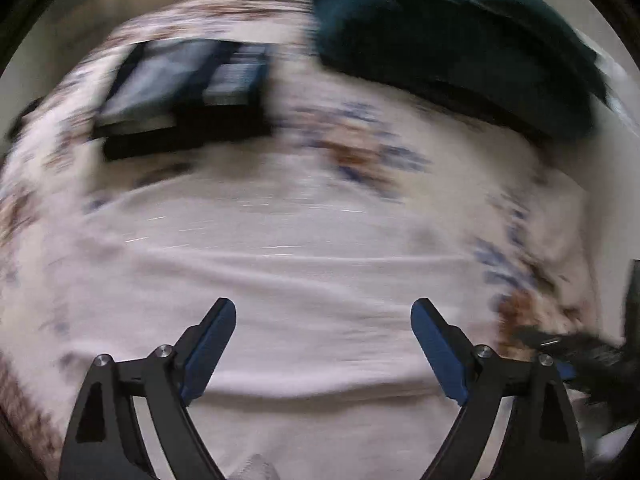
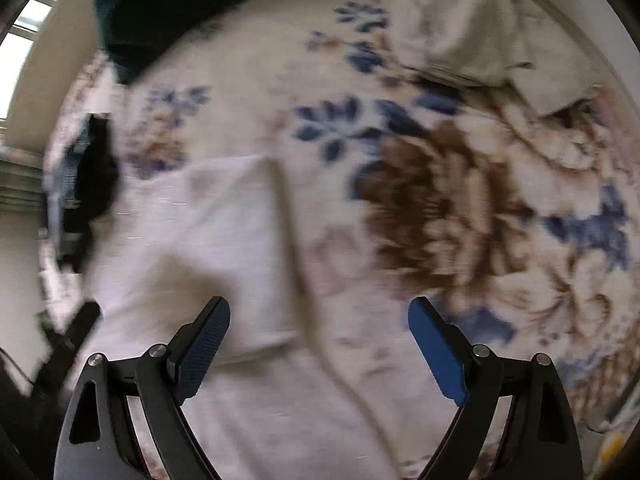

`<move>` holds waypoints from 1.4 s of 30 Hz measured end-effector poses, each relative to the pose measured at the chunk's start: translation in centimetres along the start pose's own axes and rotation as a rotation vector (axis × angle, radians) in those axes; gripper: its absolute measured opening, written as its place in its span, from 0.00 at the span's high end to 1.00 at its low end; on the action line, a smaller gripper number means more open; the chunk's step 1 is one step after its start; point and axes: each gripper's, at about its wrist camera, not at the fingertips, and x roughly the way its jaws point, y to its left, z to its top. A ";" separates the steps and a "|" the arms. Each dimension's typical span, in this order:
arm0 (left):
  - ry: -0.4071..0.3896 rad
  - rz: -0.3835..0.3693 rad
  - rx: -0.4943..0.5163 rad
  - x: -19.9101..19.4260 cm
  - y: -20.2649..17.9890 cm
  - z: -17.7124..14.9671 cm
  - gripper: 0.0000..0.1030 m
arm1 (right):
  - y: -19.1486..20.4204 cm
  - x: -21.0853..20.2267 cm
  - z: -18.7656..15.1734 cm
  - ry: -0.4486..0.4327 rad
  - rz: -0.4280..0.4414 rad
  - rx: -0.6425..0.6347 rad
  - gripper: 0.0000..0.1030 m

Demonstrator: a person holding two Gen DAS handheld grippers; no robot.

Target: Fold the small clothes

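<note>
Underneath, floral blanket (image 2: 460, 200), white cloth (image 1: 304, 300).

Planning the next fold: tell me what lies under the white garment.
The white garment lies spread on a floral blanket, which shows around its edges. Whatever lies beneath its middle is covered. Both tools, left and right, are open above it.

Matt pale cloth garment (image 1: 320, 300), fuzzy floral blanket (image 2: 460, 200), dark plush fabric (image 1: 460, 40)

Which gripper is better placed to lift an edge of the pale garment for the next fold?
Probably the right gripper: open, with the pale garment's folded edge running between its fingers. The left gripper, also open, faces only flat mid-cloth.
</note>
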 end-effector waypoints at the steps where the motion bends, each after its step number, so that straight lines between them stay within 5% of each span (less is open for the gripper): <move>1: -0.004 0.041 -0.020 0.0 1.6 -0.2 0.13 | 1.0 0.4 0.1 0.020 0.050 -0.014 0.10; 5: 0.035 0.282 -0.119 1.2 11.2 -2.0 0.13 | 5.1 4.0 0.3 0.079 0.109 -0.069 0.10; 8: 0.077 0.390 -0.224 1.8 17.3 -3.2 0.13 | 6.8 8.2 0.4 0.151 -0.005 -0.102 0.11; 10: 0.068 0.422 -0.279 1.5 19.8 -3.6 0.13 | 7.6 9.3 -0.3 0.155 -0.060 -0.133 0.43; 11: 0.063 0.436 -0.297 1.5 20.5 -3.8 0.13 | 8.2 9.5 -0.6 0.138 -0.120 -0.168 0.94; 14: 0.052 0.452 -0.356 1.2 22.5 -3.9 0.13 | 11.1 7.6 -2.4 0.021 -0.211 -0.287 0.93; 19: 0.019 0.408 -0.400 1.5 23.1 -2.5 0.13 | 11.4 3.0 -1.6 -0.132 -0.212 -0.288 0.94; 24: 0.001 0.384 -0.358 3.4 22.1 0.0 0.13 | 8.3 4.3 2.4 -0.068 -0.226 -0.205 0.94; 32: 0.138 0.418 -0.262 10.6 23.1 1.3 0.11 | 4.0 9.3 4.2 0.127 -0.110 -0.098 0.92; 35: 0.091 0.403 -0.216 8.1 21.9 1.7 0.11 | 3.5 8.6 4.3 0.170 -0.061 -0.075 0.75; 36: 0.073 0.385 -0.202 7.1 21.1 1.8 0.11 | 3.9 7.6 4.1 0.166 -0.046 -0.100 0.52; 38: 0.033 0.328 -0.136 3.9 17.8 1.4 0.11 | 4.9 5.5 3.3 0.149 -0.042 -0.163 0.23; 42: 0.038 0.229 0.004 -0.3 9.8 -1.7 0.11 | 6.4 1.1 1.8 0.143 -0.082 -0.222 0.16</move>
